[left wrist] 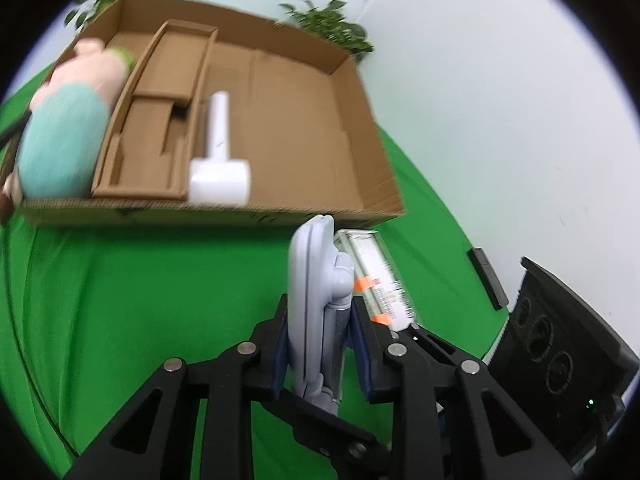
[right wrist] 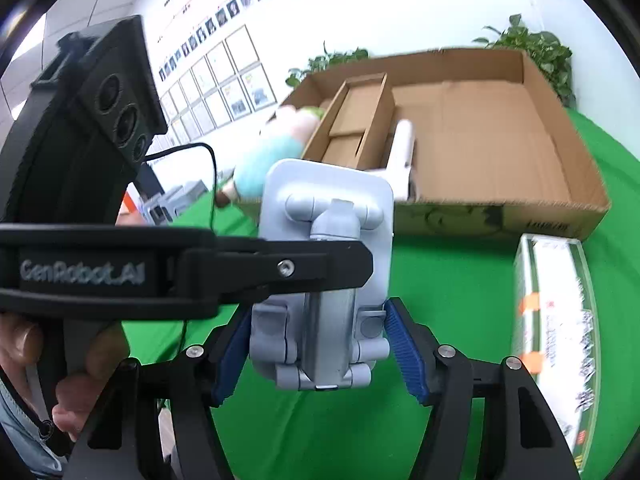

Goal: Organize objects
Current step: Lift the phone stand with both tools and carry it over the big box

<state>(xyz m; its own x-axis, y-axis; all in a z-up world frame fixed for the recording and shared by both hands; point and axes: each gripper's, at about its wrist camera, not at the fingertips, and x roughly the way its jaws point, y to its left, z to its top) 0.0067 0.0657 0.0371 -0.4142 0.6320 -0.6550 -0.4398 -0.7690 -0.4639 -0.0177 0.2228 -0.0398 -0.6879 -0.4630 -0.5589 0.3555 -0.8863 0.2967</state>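
My left gripper (left wrist: pixel 320 344) is shut on a folded grey phone stand (left wrist: pixel 316 280) and holds it above the green cloth. The same stand (right wrist: pixel 324 248) shows in the right wrist view, with the left gripper's black finger across it. My right gripper (right wrist: pixel 316 352) is open, its blue pads (right wrist: pixel 404 348) on either side of the stand's lower end; I cannot tell whether they touch it. A cardboard box (left wrist: pixel 352 128) lies beyond, holding a white T-shaped tool (left wrist: pixel 218 160) and a plush toy (left wrist: pixel 68 120). A clear boxed item (right wrist: pixel 556 320) lies on the cloth.
The box (right wrist: pixel 560 200) has a cardboard divider insert (left wrist: pixel 160 120). Potted plants (left wrist: pixel 332 24) stand behind it by the white wall. A black slim device (left wrist: pixel 486 272) lies at the cloth's right edge. A framed-picture wall (right wrist: pixel 216 80) is at the left.
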